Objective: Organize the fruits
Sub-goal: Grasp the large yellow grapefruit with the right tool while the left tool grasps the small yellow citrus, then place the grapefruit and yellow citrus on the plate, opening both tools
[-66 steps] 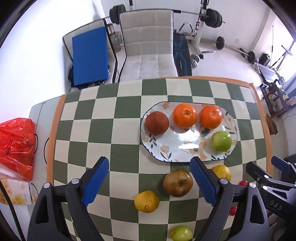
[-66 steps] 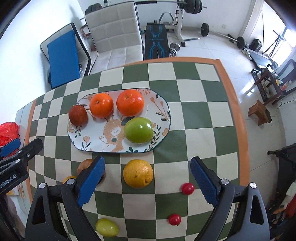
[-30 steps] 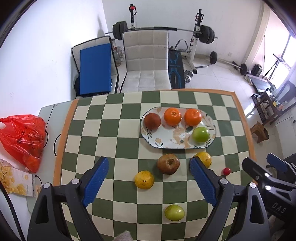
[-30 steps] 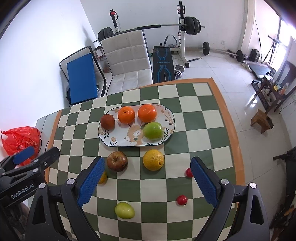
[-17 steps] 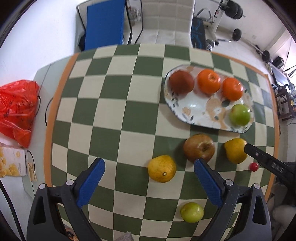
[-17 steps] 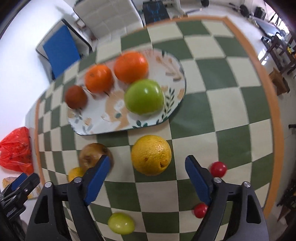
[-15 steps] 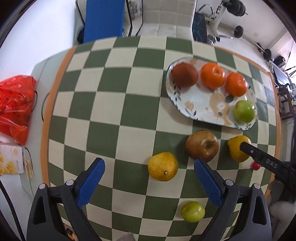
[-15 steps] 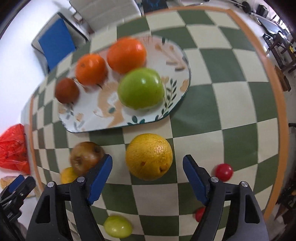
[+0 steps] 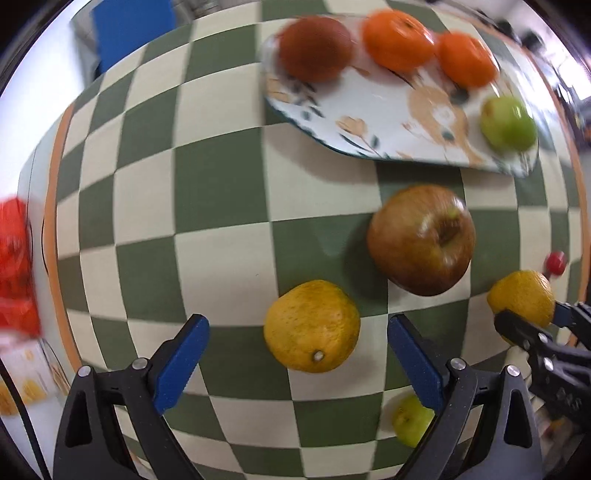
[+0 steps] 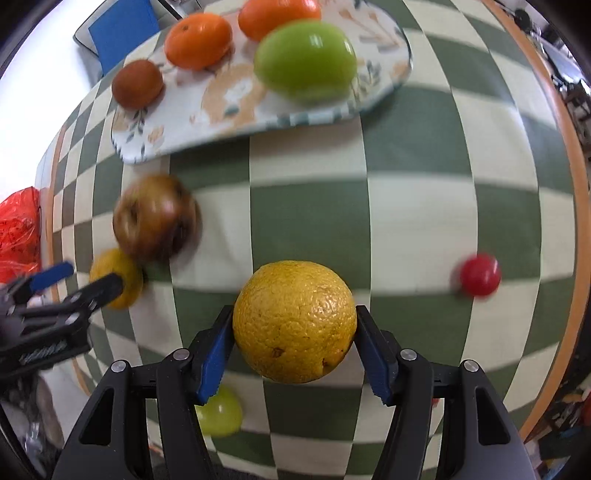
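My right claw (image 10: 294, 334) clamped on a yellow orange (image 10: 294, 320), left claw (image 9: 297, 352) wide open around another yellow citrus (image 9: 312, 325) on the bench (image 9: 207, 192).

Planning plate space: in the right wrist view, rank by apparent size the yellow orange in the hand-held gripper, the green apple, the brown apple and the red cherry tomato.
1. Yellow orange, though it is nearest the camera, so its lead is unsure.
2. Green apple.
3. Brown apple, blurred and close to the green one.
4. Red cherry tomato, clearly smallest.

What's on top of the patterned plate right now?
On the plate: a green apple, two oranges and a brown-red fruit. What lies beneath them is covered.
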Motion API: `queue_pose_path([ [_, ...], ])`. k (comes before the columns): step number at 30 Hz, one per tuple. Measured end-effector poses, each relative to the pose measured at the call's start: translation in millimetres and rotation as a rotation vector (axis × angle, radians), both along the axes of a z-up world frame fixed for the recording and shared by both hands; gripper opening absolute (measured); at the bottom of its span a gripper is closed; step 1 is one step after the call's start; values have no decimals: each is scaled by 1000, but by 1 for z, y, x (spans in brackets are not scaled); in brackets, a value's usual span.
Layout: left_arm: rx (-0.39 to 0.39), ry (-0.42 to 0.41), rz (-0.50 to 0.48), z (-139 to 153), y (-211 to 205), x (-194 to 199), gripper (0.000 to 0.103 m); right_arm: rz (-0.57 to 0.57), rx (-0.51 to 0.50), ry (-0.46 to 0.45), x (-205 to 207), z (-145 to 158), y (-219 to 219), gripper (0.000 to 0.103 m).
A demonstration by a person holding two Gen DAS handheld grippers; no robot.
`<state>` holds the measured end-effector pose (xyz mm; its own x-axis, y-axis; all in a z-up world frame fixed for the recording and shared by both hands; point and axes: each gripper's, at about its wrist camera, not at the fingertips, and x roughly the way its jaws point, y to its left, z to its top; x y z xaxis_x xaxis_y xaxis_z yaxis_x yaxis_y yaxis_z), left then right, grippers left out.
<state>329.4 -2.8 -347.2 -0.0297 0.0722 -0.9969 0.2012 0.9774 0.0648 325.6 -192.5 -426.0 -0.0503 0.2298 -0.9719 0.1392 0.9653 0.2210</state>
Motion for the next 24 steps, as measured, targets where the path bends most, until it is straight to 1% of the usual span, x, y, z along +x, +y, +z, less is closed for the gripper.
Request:
queue_pose_path([
  [1,8,1,-26,-4,-5,-1,99,-8,2,7,-5,-3,-1,65],
  [2,12,8,-47,-9,-9,0,96,-14,1,13,-8,-6,-1,65],
  [3,12,7,-61,-12,-13,0,91,-23,0,21,-12,-10,-3,65],
  [5,17,9,-80,-18,-18,-2,56,-38,12,12,-18,-12,-3,65],
  [6,34,12,-84,-20,-20,-3,56,-41,10,10,-19,-12,-4,66],
  [8,29,3,-76,-20,-19,-7,56,-53,18,10,-20,-13,-6,66],
  [12,-30,33,-2,-18,-9,-23,56,-63,39,19,-23,-14,-11,66],
  [15,-46,23,49,-15,-2,-37,56,-48,36,17,-22,-13,-13,66],
  [17,-54,14,87,-17,4,-41,56,-34,28,13,-15,-9,-20,66],
  [20,-68,15,135,-19,10,-44,56,-16,17,3,-13,-7,-17,66],
  [22,-83,25,147,-19,12,-44,55,-6,17,6,-13,-6,-15,65],
  [24,-108,22,159,-14,15,-43,55,-27,43,5,-15,-3,-19,65],
])
